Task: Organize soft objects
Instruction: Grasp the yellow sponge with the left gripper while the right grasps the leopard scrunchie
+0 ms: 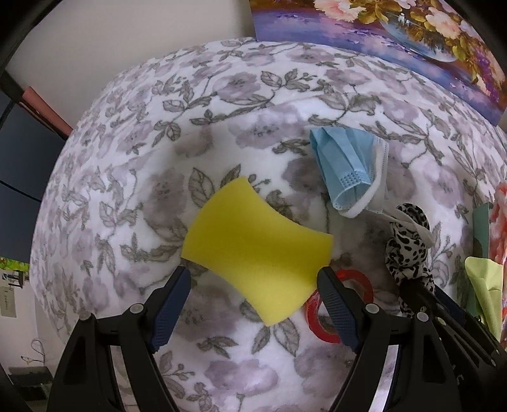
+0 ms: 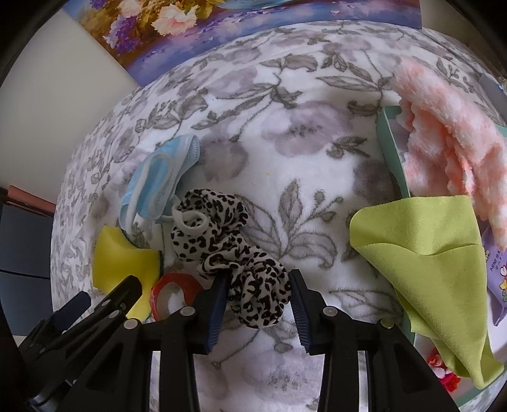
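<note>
two dark-padded fingers of the right gripper stand part-way open around one end of a leopard-print scrunchie; whether they pinch it cannot be told. the scrunchie's long axis runs from between the fingers up and away toward the left, its far end touching the ear loop of a blue face mask. left of the scrunchie, the left gripper is spread wide, its tips bracketing the near edge of a yellow sponge without clearly touching it; the sponge's long axis slants from upper left to lower right. a red tape roll lies just beside the sponge, between it and the scrunchie. right of the scrunchie, a lime-green cloth and a pink fluffy fabric drape over a teal-rimmed box. everything rests on a white blanket with grey flowers; a floral painting leans against a pale wall beyond.
</note>
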